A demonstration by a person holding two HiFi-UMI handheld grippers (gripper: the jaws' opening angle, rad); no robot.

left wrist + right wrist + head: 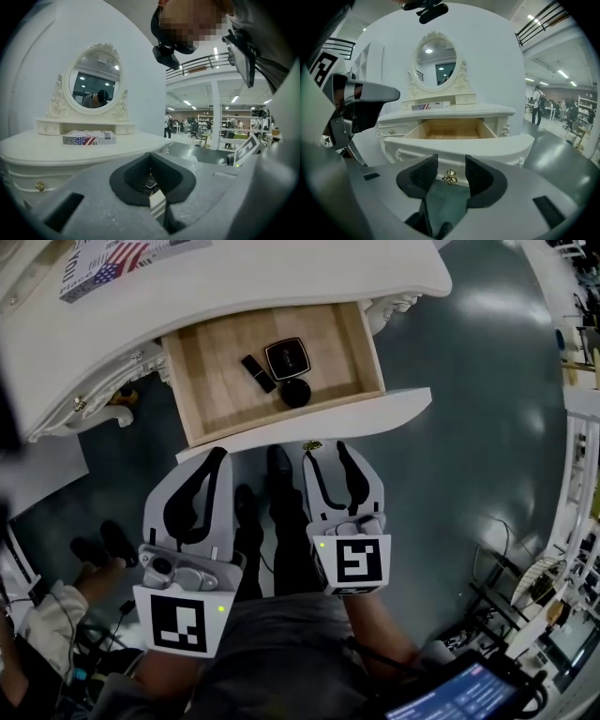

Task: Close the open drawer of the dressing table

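The white dressing table [281, 277] has its wooden drawer [216, 381] pulled out, with a lipstick [258, 373], a square compact [286, 357] and a round black case [295, 392] inside. The drawer's white front [375, 413] faces me and carries a gold knob [450, 176]. My right gripper [451, 163] is open just in front of that panel, with the knob in the gap between its pads and neither pad touching it. In the head view, the right gripper [328, 448] reaches the drawer front. My left gripper [217, 457] is shut and empty beside it, under the drawer's left part.
A flag-printed box [89, 137] lies on the tabletop below the oval mirror [93, 84]. The person's dark shoes [277, 470] stand on the grey floor [469, 427] under the drawer. Another person's sleeve [47, 615] shows at lower left, and a screen [459, 695] at lower right.
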